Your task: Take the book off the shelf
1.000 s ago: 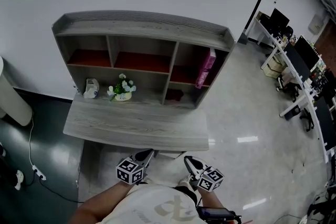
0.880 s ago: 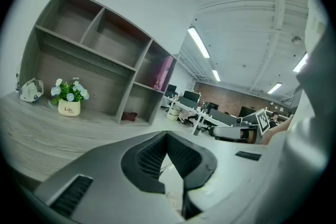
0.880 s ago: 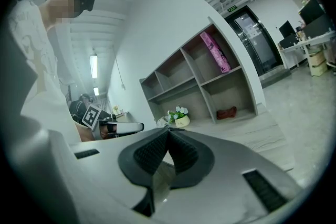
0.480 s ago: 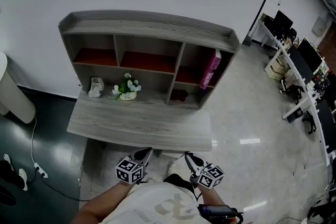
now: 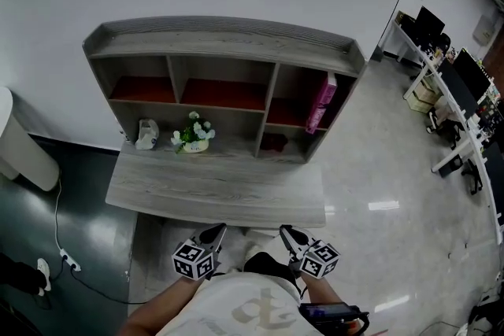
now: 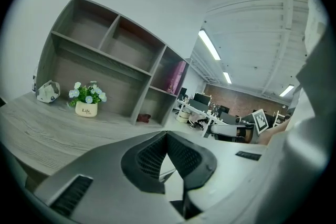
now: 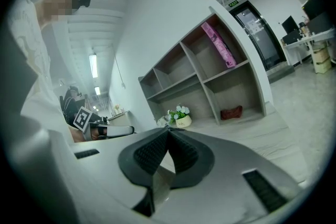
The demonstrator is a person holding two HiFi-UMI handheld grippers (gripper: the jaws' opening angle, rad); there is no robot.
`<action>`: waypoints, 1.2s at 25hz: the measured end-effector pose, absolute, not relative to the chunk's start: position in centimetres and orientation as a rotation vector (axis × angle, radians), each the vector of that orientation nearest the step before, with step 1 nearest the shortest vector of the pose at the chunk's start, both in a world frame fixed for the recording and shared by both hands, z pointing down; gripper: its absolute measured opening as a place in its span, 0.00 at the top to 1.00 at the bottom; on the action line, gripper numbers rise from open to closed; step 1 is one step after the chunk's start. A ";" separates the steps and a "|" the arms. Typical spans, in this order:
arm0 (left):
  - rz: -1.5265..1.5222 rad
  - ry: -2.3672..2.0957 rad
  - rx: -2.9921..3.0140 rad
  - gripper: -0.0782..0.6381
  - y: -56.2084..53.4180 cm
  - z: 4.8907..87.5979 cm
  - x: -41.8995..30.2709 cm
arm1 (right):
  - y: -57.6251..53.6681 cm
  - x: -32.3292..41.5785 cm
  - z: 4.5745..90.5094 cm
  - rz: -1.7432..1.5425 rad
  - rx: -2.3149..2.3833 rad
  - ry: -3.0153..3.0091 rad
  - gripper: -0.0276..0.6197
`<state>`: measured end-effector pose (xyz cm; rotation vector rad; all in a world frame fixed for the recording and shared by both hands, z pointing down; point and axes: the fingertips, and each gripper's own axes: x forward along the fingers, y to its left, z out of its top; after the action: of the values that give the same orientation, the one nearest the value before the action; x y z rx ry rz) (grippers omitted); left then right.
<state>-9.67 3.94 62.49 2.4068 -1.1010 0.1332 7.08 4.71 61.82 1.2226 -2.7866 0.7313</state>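
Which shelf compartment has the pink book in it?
The upper right compartment: only it holds the pink book. The two beside it look empty; below it lies a small red thing.

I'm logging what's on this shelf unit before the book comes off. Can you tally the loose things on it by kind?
pink book: 1
flower pot: 1
small white object: 1
small dark red object: 1
Total: 4

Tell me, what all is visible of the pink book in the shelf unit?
The pink book is a thin, closed volume with a magenta cover. It stands on its edge, nearly upright, alone in the upper right compartment of the grey wood-look shelf unit, on the red board, close to the right side wall.
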 end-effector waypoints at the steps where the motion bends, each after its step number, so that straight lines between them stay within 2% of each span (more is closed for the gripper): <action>1: 0.134 -1.103 2.400 0.89 3.7 62.7 -9.7 | 4.3 7.1 61.8 0.732 1.223 -2.786 0.95; 30: 0.262 -1.108 2.388 0.89 -10.3 61.6 -4.3 | -11.3 12.2 62.9 0.796 1.239 -2.795 0.95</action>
<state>-4.26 -10.28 61.64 2.3876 -1.1083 0.2625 12.20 -11.30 62.93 1.2395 -2.7951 0.7964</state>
